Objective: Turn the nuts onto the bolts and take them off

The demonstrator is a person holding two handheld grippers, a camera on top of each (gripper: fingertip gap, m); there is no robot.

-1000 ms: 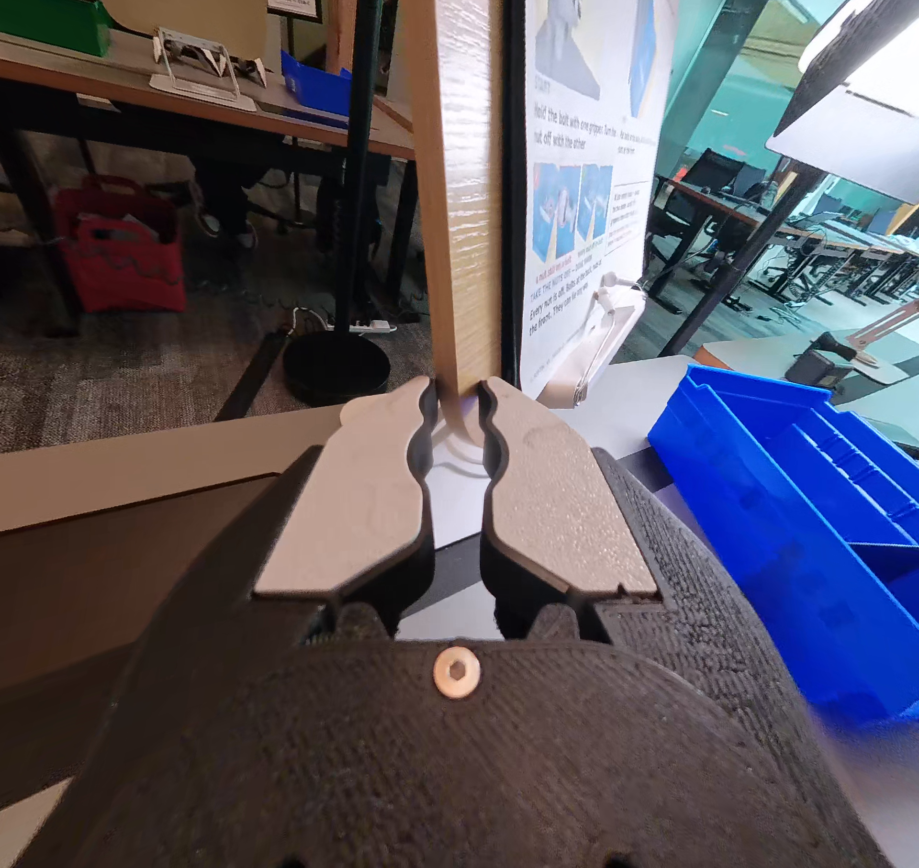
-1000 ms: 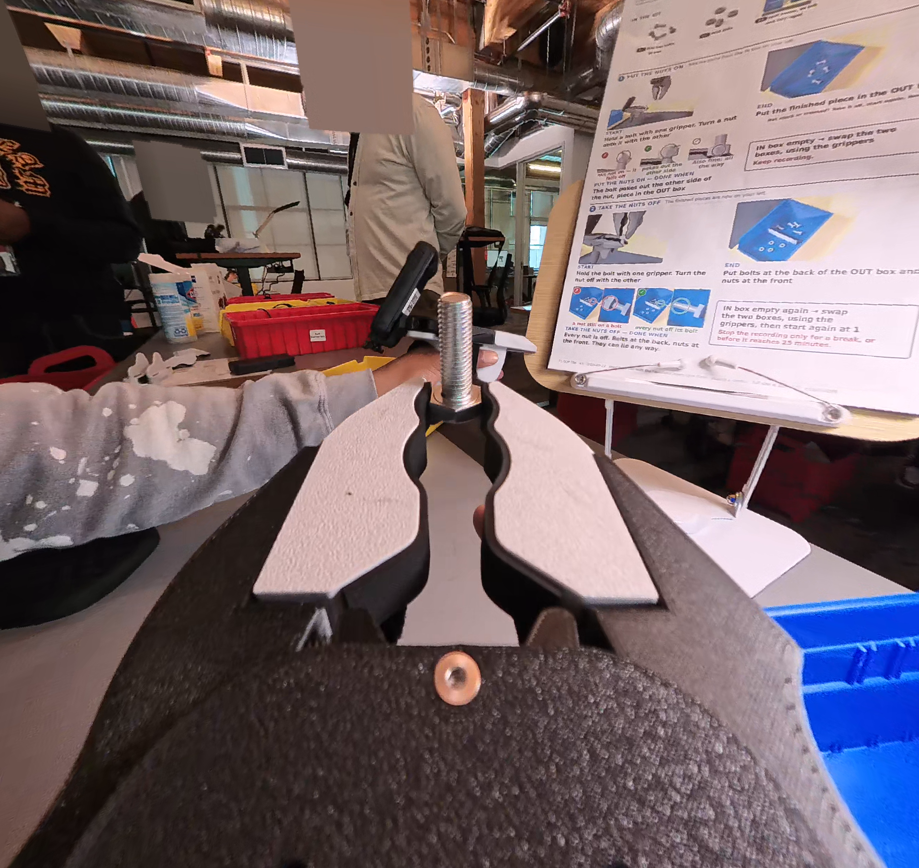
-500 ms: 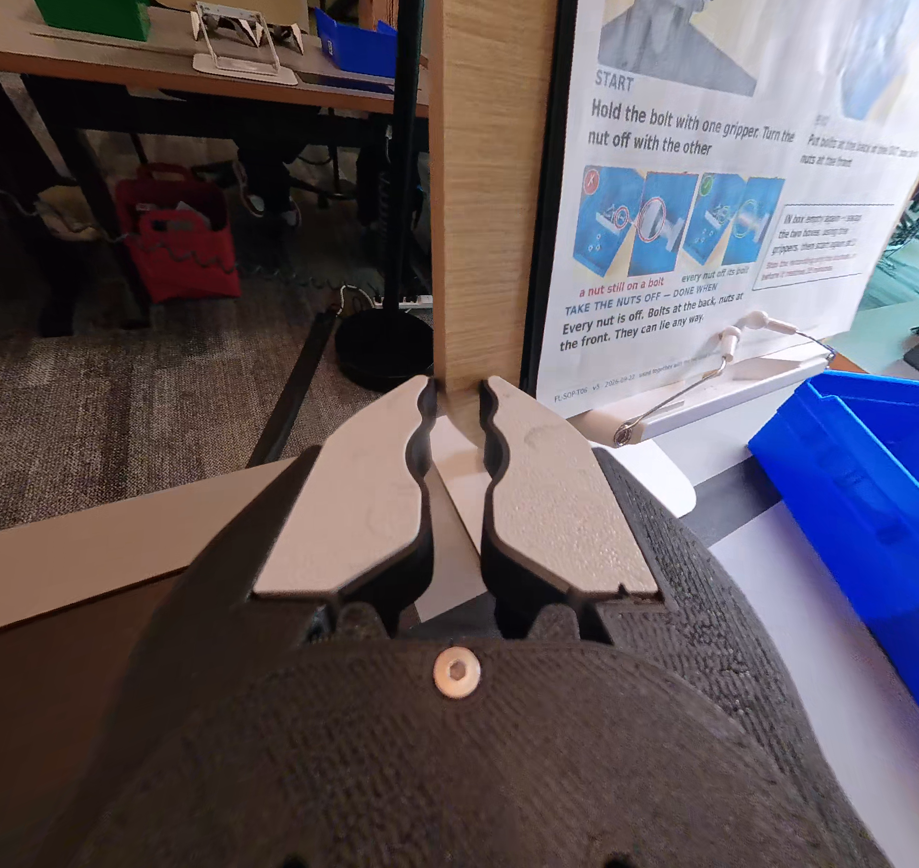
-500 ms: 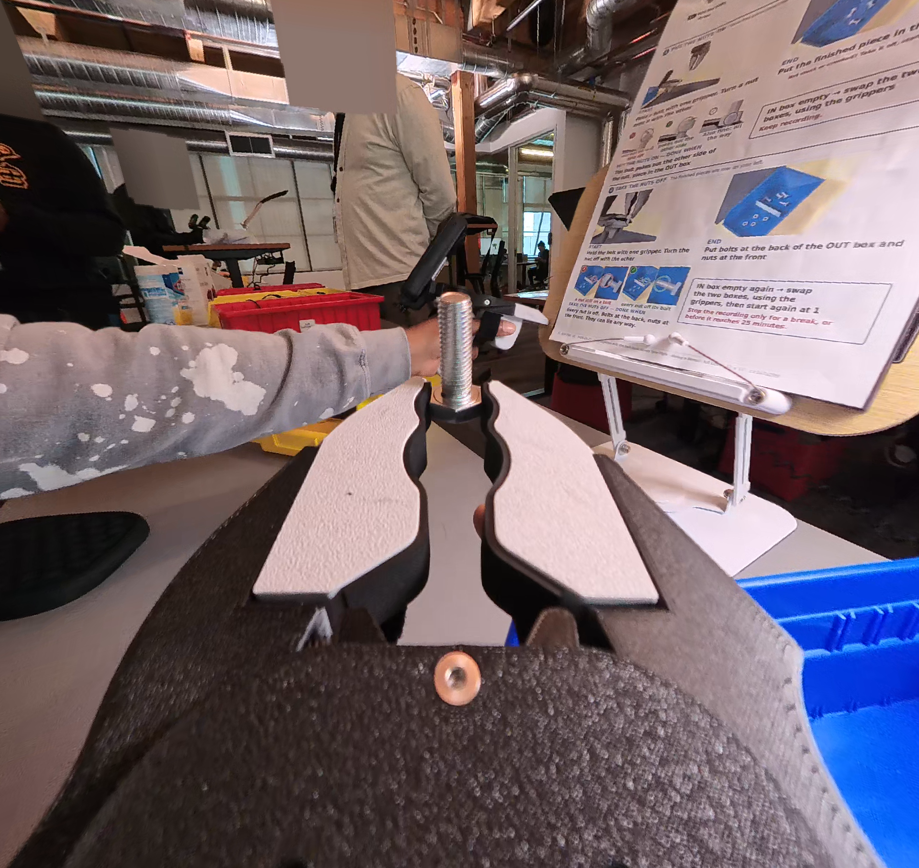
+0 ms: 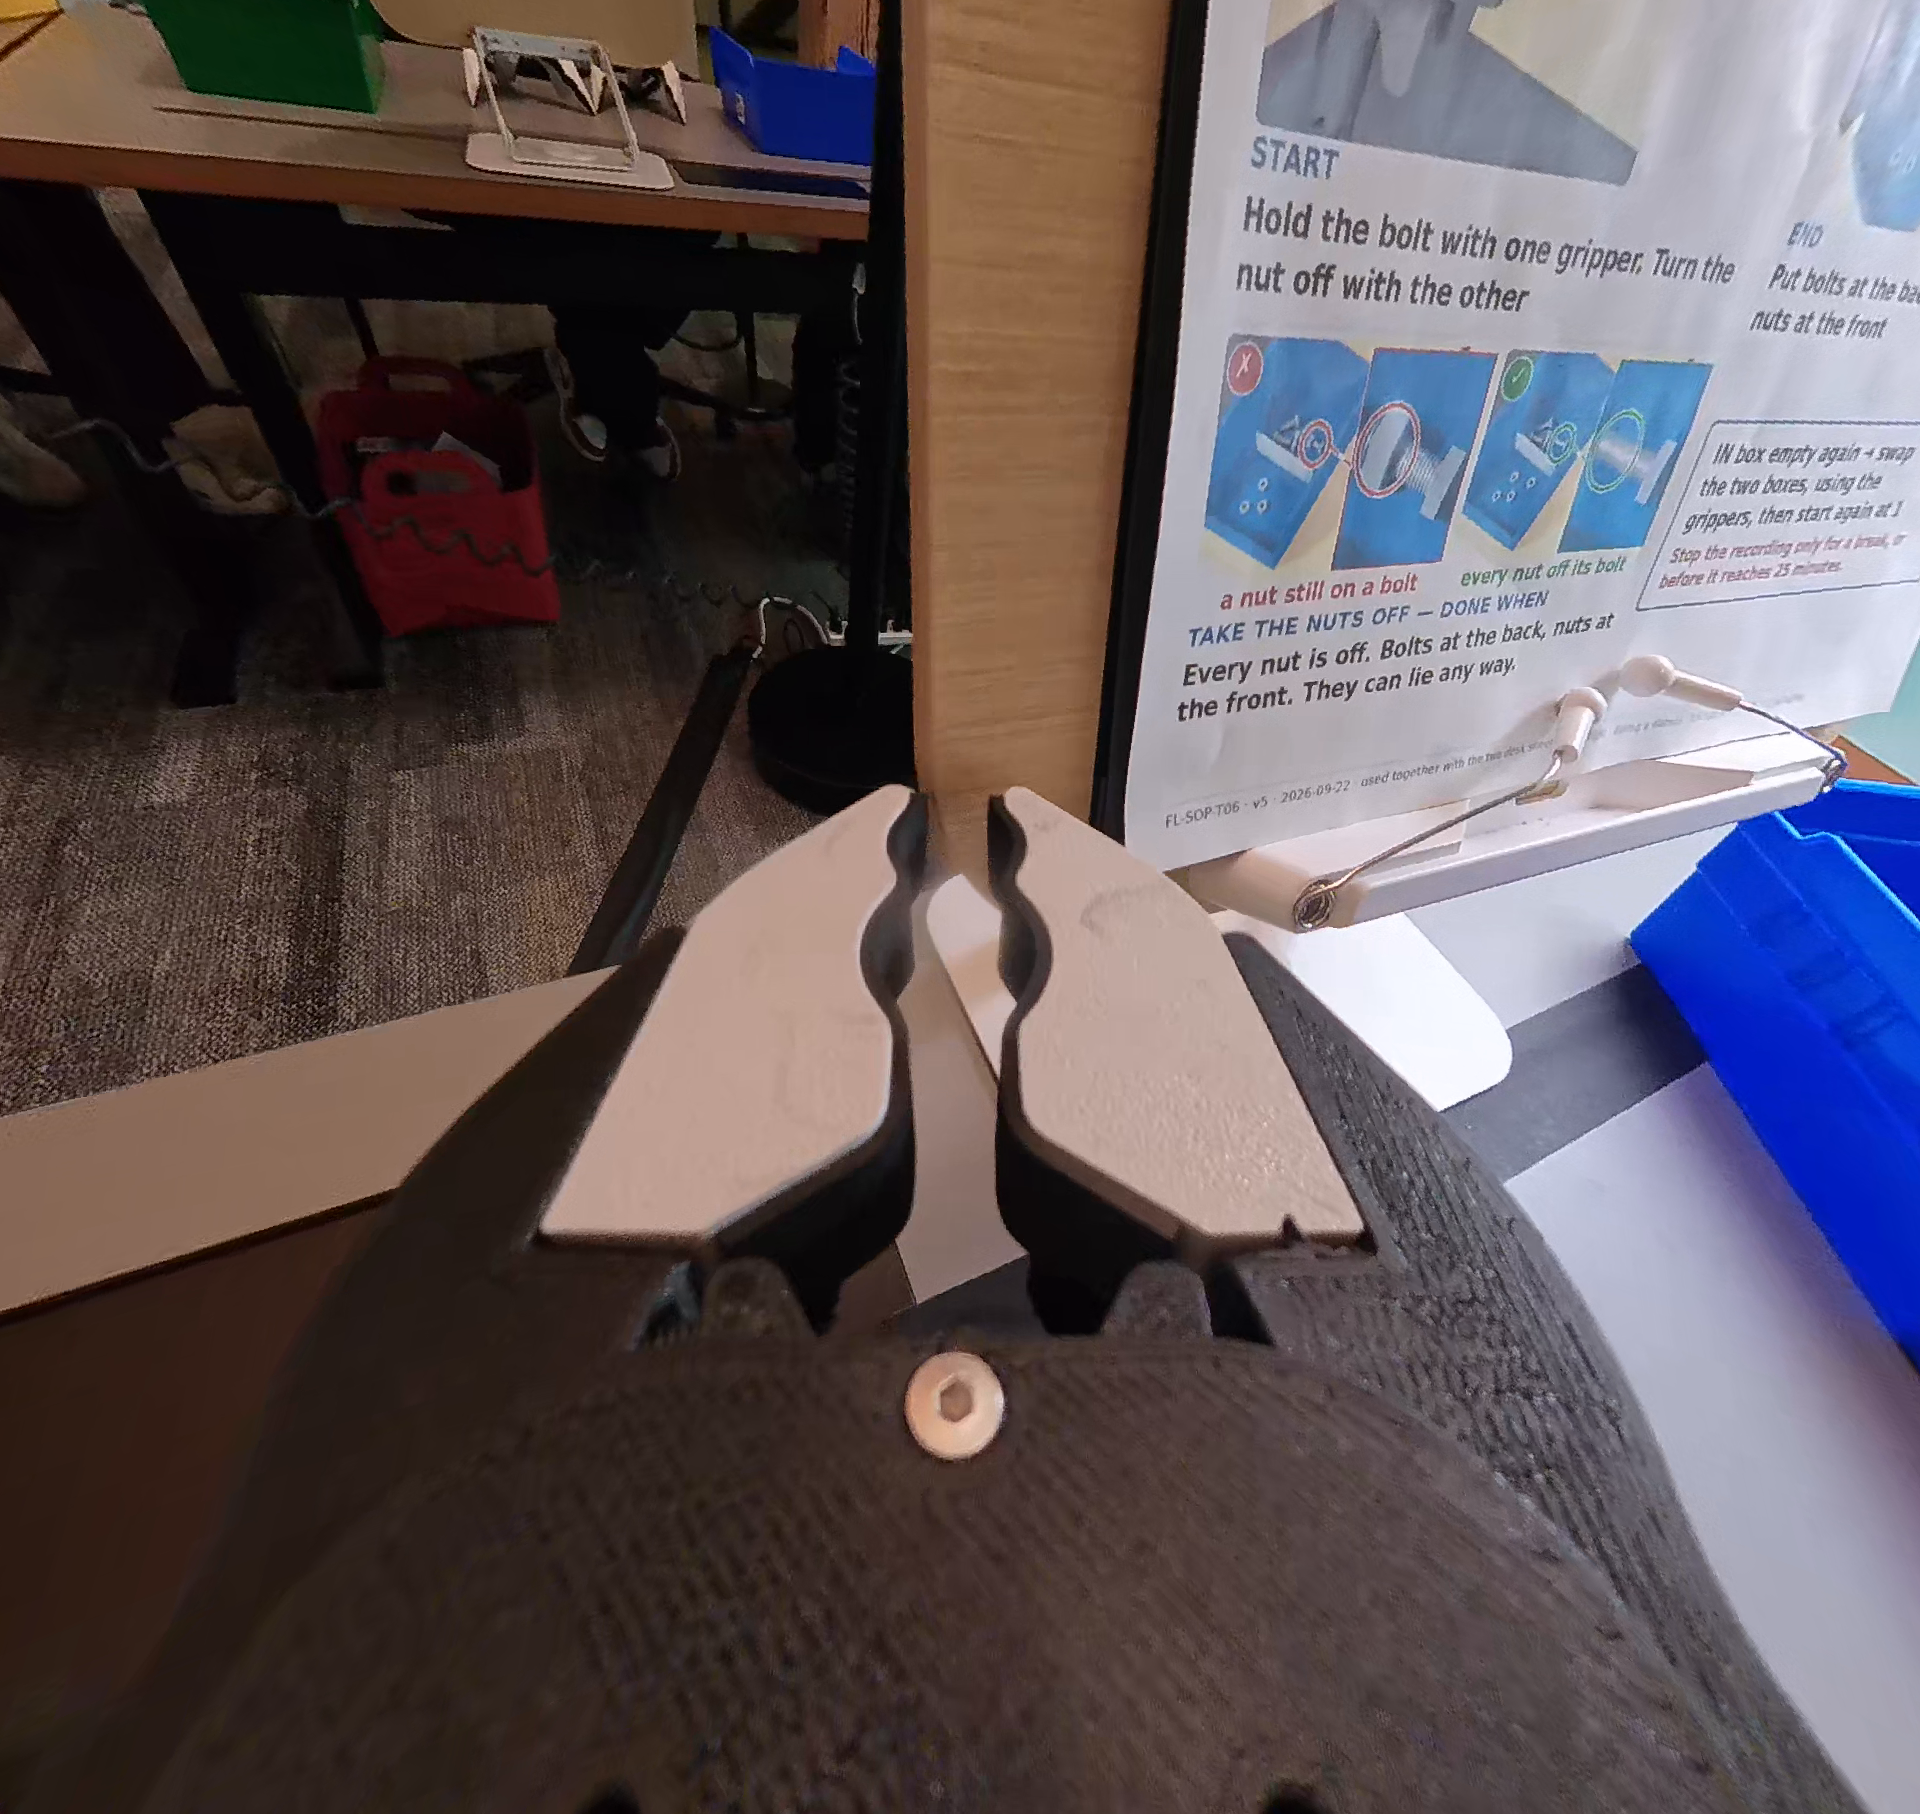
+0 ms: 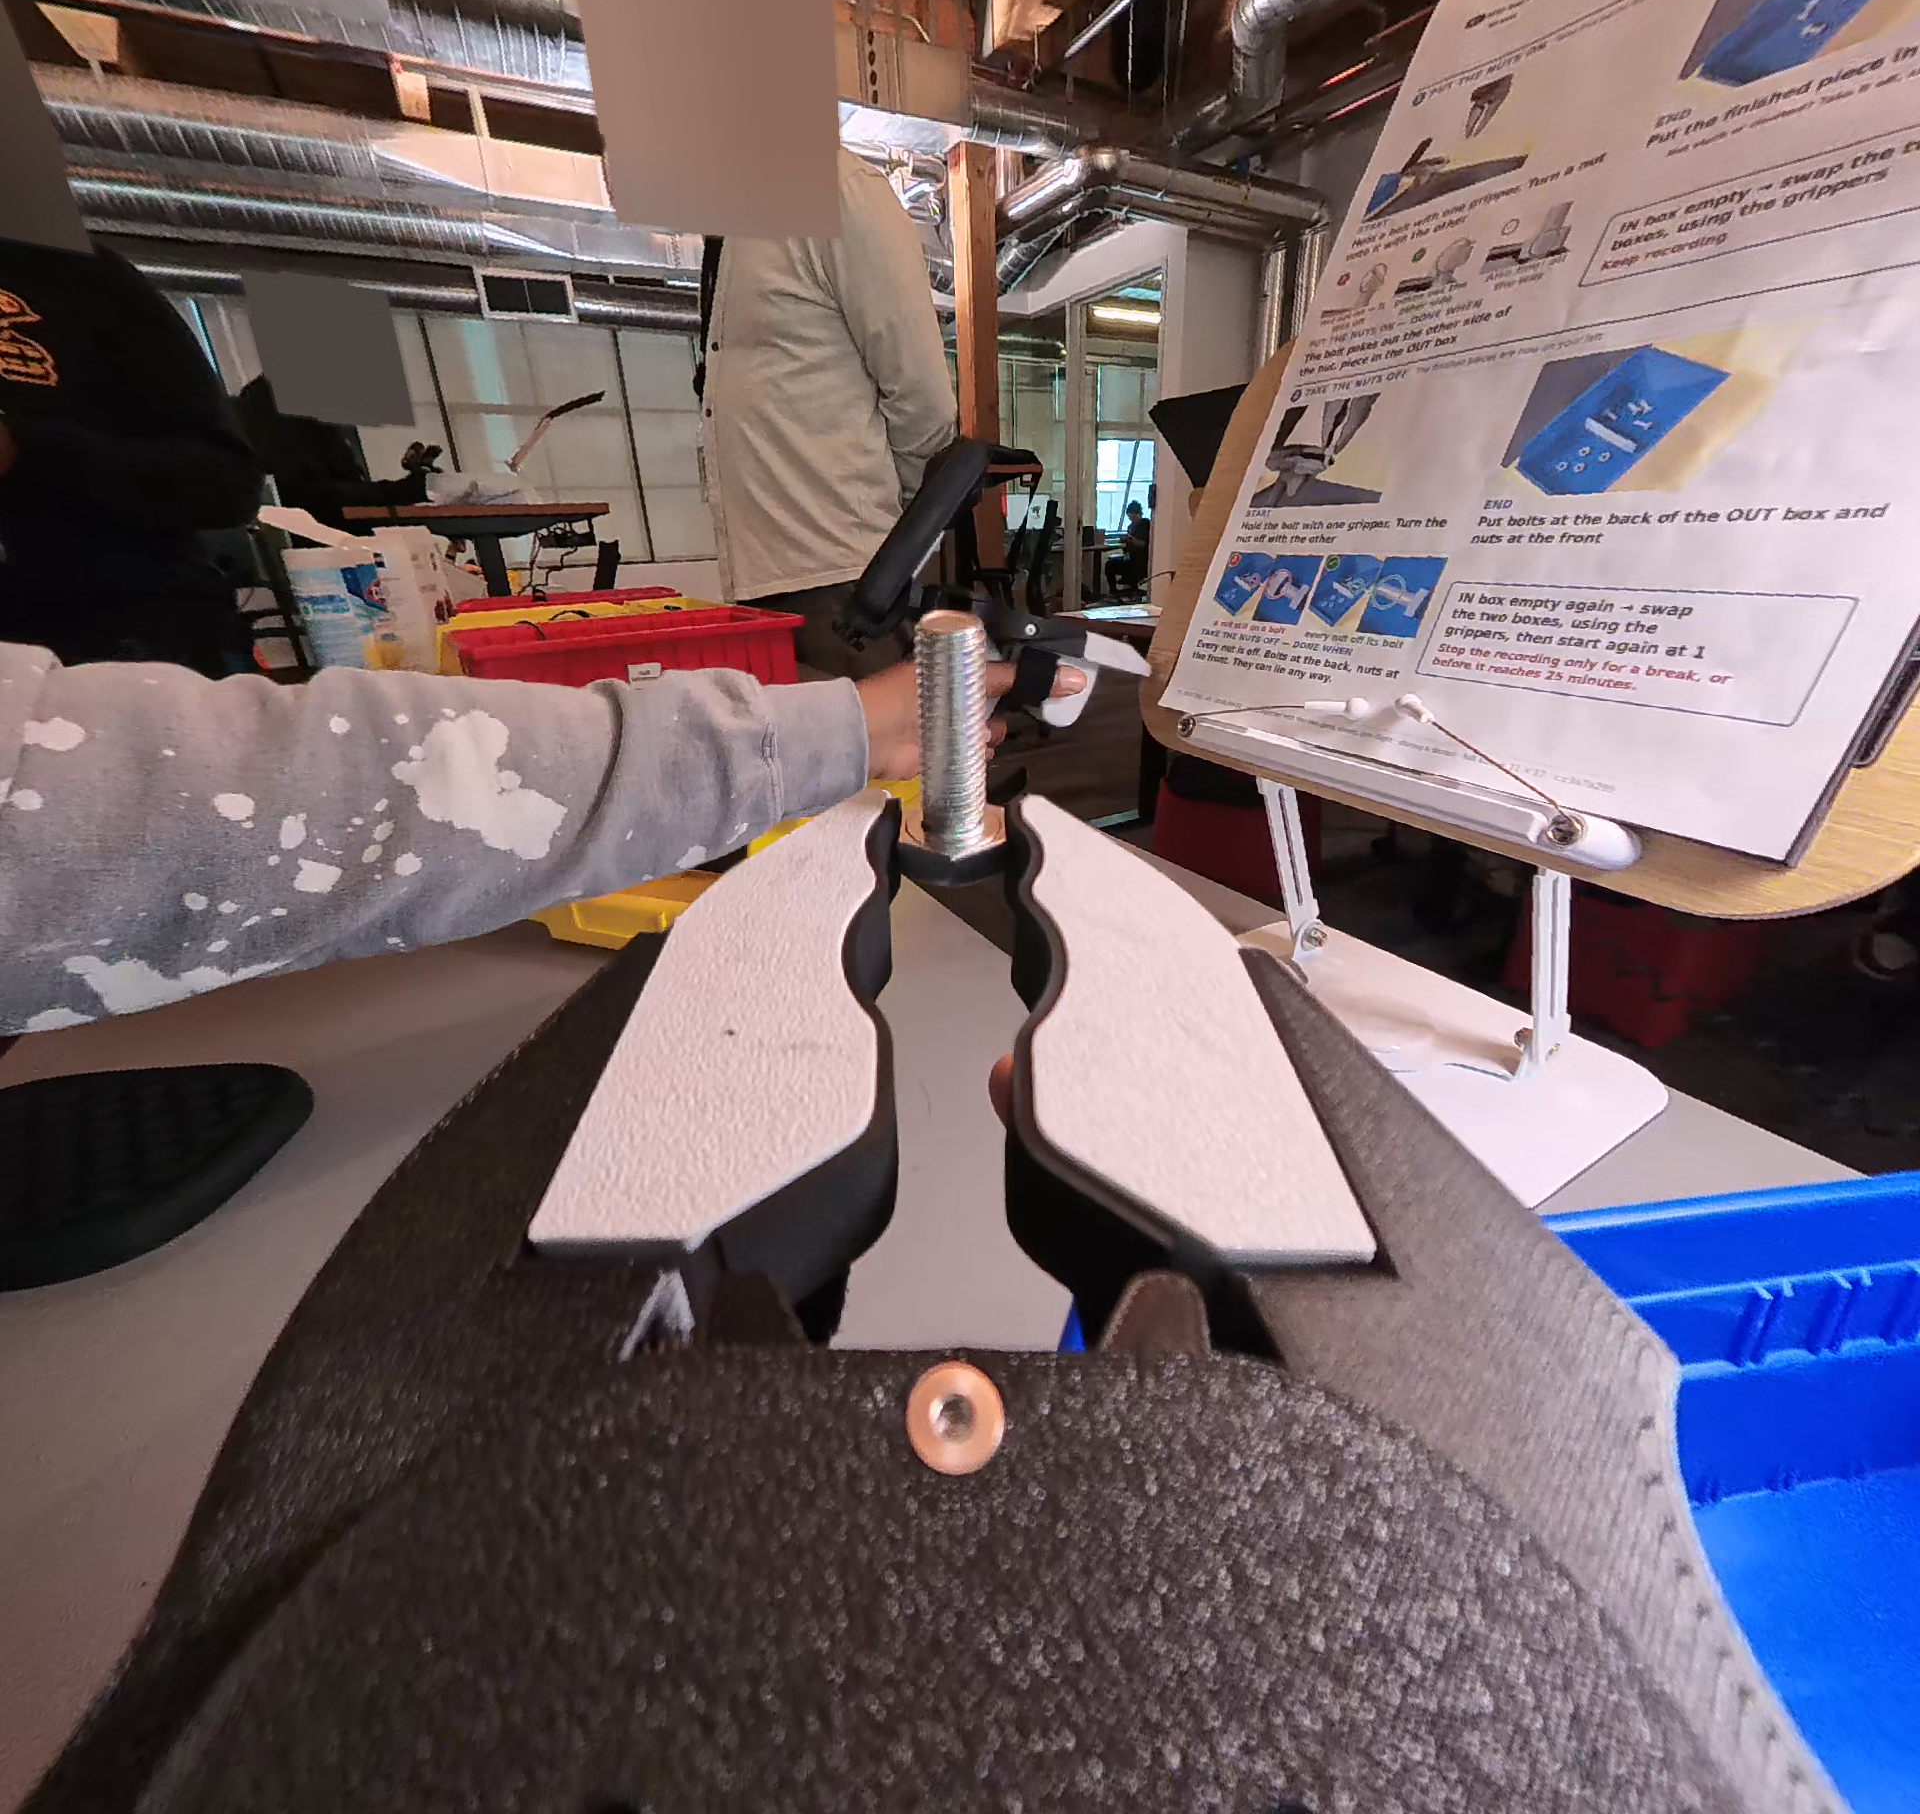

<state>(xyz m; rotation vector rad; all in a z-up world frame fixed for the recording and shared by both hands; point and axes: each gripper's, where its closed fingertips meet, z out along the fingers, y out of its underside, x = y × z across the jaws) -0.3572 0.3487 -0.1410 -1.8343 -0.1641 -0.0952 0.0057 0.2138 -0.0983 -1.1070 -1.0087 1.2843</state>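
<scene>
My right gripper (image 6: 953, 845) is shut on the head of a silver bolt (image 6: 951, 725). The bolt stands upright with its threaded shaft pointing up. No nut shows on the shaft. My left gripper (image 5: 956, 814) has its jaws nearly together with nothing visible between them, and it points at the edge of the wooden board (image 5: 1023, 362). In the right wrist view the left gripper (image 6: 1049, 668) is held by a hand in a grey spotted sleeve (image 6: 416, 808), behind the bolt and a little to its right.
A blue bin (image 5: 1797, 1016) sits at the right on the grey table (image 5: 1714, 1349); it also shows in the right wrist view (image 6: 1787, 1369). An instruction sheet on a white stand (image 6: 1455, 1089) stands ahead. Red and yellow bins (image 6: 623, 642) and people stand behind.
The left gripper has swung right and closer to the instruction board. In the right wrist view the sleeved arm and left gripper have moved right, past the bolt. The bolt stays gripped.
</scene>
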